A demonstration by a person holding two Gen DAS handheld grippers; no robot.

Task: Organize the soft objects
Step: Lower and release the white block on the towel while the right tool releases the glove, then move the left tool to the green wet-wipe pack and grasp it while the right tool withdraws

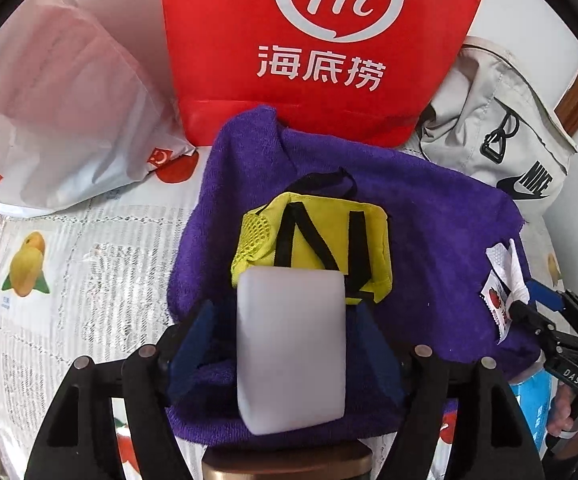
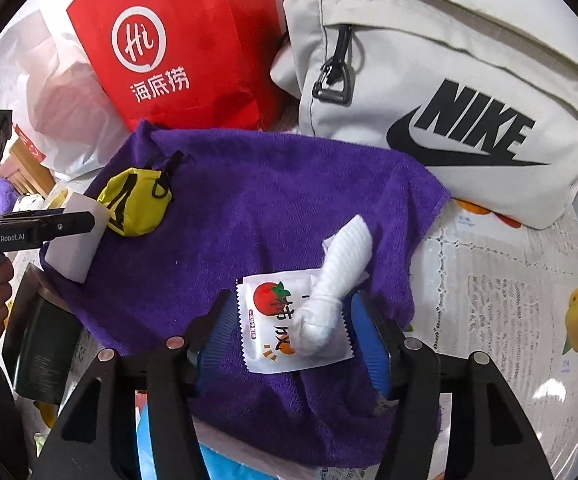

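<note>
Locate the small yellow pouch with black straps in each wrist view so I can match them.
Left wrist: yellow pouch at centre, just beyond the white block.
Right wrist: yellow pouch at left, mid-height.
Shared landmark: the purple towel it lies on.

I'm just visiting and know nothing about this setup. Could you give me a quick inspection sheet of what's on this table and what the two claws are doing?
Surface: table under a fruit-print cover; a purple towel spread over it.
Job's things: white foam block between the left claw's fingers; white sachet with a tomato picture and a knotted white cloth on it, between the right claw's fingers; small yellow pouch lying on the towel.
Clutter: dark box at the table edge.
Claws: left shut on the block; right around the sachet, contact unclear.
Cables: nothing seen.
Surroundings: red paper bag, white plastic bag, grey Nike bag behind the towel.
</note>
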